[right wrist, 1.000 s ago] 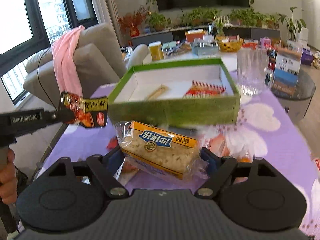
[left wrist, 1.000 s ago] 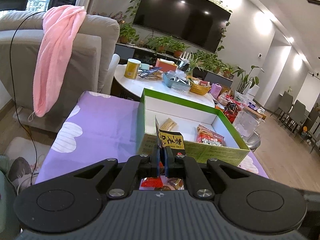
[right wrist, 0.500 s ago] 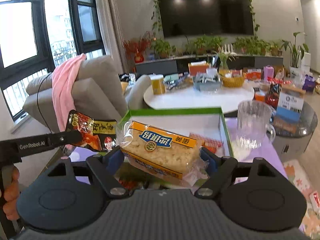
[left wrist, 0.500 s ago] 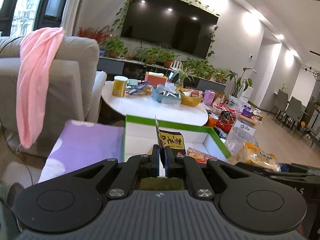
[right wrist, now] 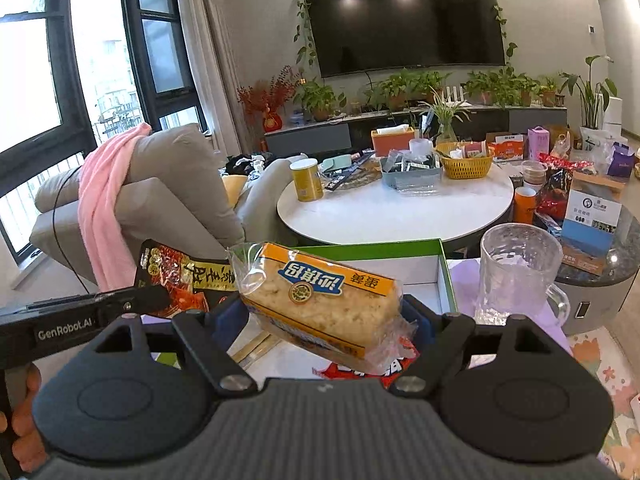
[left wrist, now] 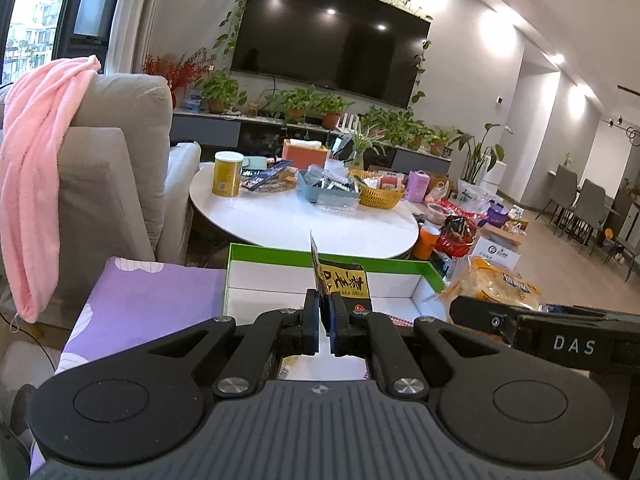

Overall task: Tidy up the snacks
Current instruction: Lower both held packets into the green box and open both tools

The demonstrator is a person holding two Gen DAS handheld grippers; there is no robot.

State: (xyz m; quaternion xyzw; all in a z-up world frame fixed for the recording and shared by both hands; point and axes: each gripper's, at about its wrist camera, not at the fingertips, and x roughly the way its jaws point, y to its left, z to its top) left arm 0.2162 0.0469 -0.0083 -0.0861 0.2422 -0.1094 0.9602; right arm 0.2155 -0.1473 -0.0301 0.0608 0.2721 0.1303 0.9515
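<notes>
Two snacks in the air: each gripper carries one packet, both held above the green-rimmed box (right wrist: 447,276), none dropped in yet
Left gripper (left wrist: 325,322): jaws nearly shut, pinching the black-and-yellow foil sachet (left wrist: 344,285) by its lower edge; the sachet stands upright on edge
Right gripper (right wrist: 320,316): jaws spread wide around the wrapped cake bar (right wrist: 320,300), pressing on both of its ends; the bar sits tilted
Foil sachet, handling: flat, light, glossy and probably slippery; a grip on the sealed edge looks safest, since the body would flex
Cake bar, handling: soft crumbly block in loose clear film with an orange label; likely to crush under a hard squeeze, so hold across the firm middle, not the crinkled film tails
Box: stiff card, white inside, green rim, shallow; a red-printed packet (right wrist: 360,372) already lies in it
Nearby: ribbed glass mug (right wrist: 516,276) just right of the box, fragile, worth avoiding
Surface: purple cloth (left wrist: 152,300), soft and matte
</notes>
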